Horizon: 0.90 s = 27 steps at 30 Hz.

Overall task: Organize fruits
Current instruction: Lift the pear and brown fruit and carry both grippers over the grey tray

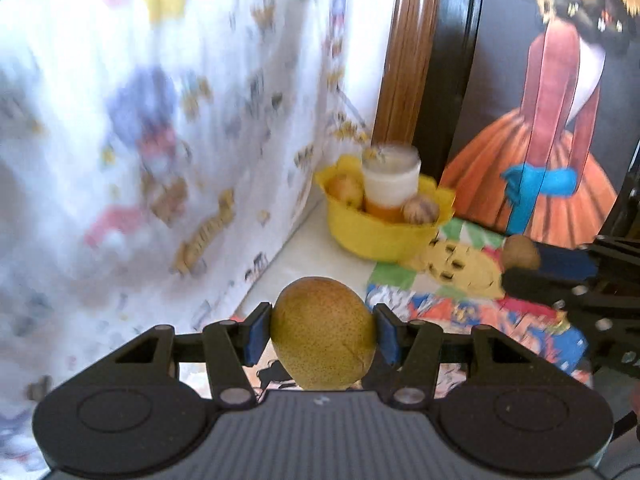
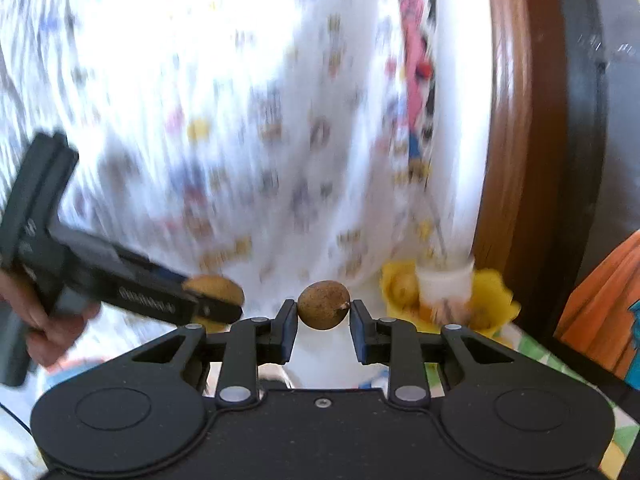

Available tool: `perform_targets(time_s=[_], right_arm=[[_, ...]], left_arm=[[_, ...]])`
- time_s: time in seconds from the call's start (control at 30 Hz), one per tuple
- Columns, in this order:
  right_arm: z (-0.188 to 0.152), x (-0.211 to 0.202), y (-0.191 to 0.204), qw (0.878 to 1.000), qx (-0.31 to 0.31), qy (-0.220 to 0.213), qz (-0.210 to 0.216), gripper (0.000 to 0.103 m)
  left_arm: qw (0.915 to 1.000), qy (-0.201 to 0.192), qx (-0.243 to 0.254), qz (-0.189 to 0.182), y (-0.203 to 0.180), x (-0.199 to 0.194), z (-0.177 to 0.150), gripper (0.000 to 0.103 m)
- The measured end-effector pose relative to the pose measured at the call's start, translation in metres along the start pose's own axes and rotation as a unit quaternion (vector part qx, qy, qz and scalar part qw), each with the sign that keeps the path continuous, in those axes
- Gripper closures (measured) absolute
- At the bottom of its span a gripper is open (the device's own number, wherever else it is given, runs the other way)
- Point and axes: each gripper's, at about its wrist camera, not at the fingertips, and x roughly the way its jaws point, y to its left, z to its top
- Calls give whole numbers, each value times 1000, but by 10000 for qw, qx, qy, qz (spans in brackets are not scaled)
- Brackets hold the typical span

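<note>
My left gripper (image 1: 323,328) is shut on a large yellow-brown speckled pear (image 1: 323,332), held above the table. My right gripper (image 2: 323,312) is shut on a small brown round fruit (image 2: 323,305). That brown fruit also shows at the right of the left wrist view (image 1: 520,252). The pear in the left gripper shows at the left of the right wrist view (image 2: 216,290). A yellow bowl (image 1: 376,236) ahead holds two fruits and a white-lidded jar (image 1: 391,184). The bowl also shows in the right wrist view (image 2: 492,292).
A patterned white curtain (image 1: 160,140) hangs on the left. A wooden post (image 1: 404,48) and a dark framed painting of a dress (image 1: 552,120) stand behind the bowl. A colourful cartoon-print cloth (image 1: 460,292) covers the table. Both views are motion-blurred.
</note>
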Motion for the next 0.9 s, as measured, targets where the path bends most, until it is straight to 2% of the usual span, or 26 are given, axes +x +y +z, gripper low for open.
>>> perform_targets(time_s=[0.17, 0.4, 0.67, 0.9], right_arm=[[15, -49, 14, 9989, 235, -389, -64, 73], [-3, -99, 36, 9963, 340, -787, -53, 73], [-58, -161, 85, 9944, 278, -1017, -99, 73], [-102, -224, 133, 9961, 391, -784, -79, 73]], left_arm=[[9992, -359, -45, -181, -6, -39, 10, 44], [9969, -746, 72, -223, -21, -81, -5, 44], [9921, -1208, 250, -208, -39, -137, -67, 44], [9924, -1190, 149, -284, -52, -204, -135, 44]])
